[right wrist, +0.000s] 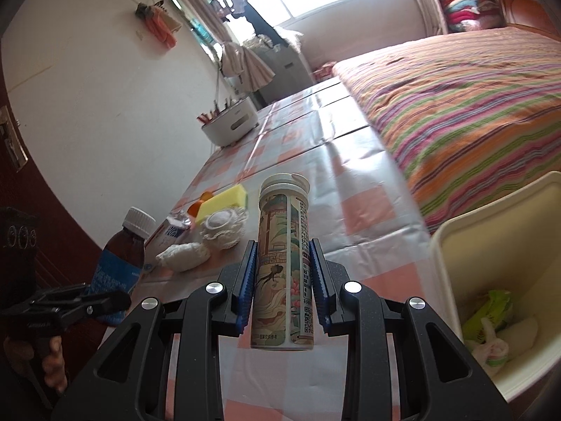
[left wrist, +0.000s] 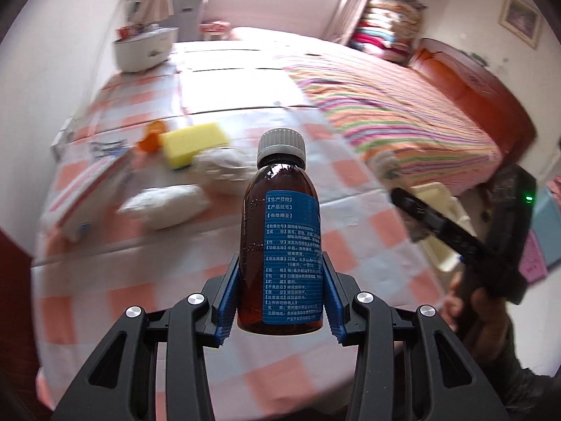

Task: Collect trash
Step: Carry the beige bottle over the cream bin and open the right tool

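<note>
Already both hands are loaded. The left gripper [left wrist: 280, 298] is clenched on a brown plastic medicine bottle with a grey ribbed cap and blue label [left wrist: 280, 245], held upright above the bench [left wrist: 350, 182] with its pink-and-white checked cover. The right gripper [right wrist: 282, 280] grasps a tall cream tablet tube printed with painted figures [right wrist: 284, 266], its white cap uppermost, held near the cream plastic waste bin [right wrist: 491, 231] beside the bench.

The bin already holds some crumpled wrappers [right wrist: 491, 322], green and white, so part of the job looks done. Neither the bottle nor the tube has been dropped in yet. Still lying on the bench are two wads of white tissue [right wrist: 186, 256], a yellow sponge [right wrist: 224, 203], a small orange thing behind it, and a flat carton; which of these counts as trash I cannot tell.
</note>
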Tool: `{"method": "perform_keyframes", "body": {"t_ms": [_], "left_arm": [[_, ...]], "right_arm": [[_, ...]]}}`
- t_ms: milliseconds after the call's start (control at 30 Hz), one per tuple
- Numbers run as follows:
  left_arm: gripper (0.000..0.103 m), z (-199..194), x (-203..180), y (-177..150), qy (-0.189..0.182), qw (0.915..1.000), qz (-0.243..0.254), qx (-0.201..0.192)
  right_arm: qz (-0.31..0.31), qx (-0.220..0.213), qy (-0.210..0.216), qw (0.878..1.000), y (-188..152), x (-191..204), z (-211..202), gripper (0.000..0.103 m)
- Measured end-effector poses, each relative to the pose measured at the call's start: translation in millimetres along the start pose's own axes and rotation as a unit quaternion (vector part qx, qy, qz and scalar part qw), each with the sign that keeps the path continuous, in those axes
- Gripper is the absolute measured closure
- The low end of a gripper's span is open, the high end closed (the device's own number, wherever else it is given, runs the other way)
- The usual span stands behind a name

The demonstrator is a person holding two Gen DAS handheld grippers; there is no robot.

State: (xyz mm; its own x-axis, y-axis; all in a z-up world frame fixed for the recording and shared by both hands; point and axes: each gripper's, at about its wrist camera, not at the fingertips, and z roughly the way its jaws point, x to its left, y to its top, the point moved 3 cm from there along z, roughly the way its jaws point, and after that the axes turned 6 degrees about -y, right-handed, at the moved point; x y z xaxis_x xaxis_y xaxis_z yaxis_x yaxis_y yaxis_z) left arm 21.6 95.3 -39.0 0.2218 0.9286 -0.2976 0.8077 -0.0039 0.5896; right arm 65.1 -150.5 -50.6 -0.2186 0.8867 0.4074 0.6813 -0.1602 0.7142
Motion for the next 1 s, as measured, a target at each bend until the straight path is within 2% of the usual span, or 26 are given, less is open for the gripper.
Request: {"method": "perform_keyframes", "body": {"t_ms": [133, 300, 533, 800, 1000], "left_arm": [[0.062, 12, -32, 1, -0.037, 0.999, 0.022, 0.009], [0.062, 25, -62, 2, -0.07, 0.9965, 0.042, 0.016], [0.062, 41, -84, 3, -0.087, 0.9943, 0.053, 0.033], [0.062, 52, -106, 7, -0.105, 0.9913, 0.068, 0.041], [0.062, 59, -120, 9, -0.114, 0.9891, 0.078, 0.05]], "right_arm": [[0.008, -0.035, -0.035, 0.999, 9, -17, -17, 0.075], [0.018, -0.075, -0.105, 0.991, 19, -46, -35, 0.075], [0.058, -0.094, -0.161, 0.981, 23, -85, -50, 0.075], [0.094, -0.104, -0.193, 0.971, 23, -108, -62, 0.073], [0.115, -0.109, -0.193, 0.968, 20, -115, -69, 0.073]]}}
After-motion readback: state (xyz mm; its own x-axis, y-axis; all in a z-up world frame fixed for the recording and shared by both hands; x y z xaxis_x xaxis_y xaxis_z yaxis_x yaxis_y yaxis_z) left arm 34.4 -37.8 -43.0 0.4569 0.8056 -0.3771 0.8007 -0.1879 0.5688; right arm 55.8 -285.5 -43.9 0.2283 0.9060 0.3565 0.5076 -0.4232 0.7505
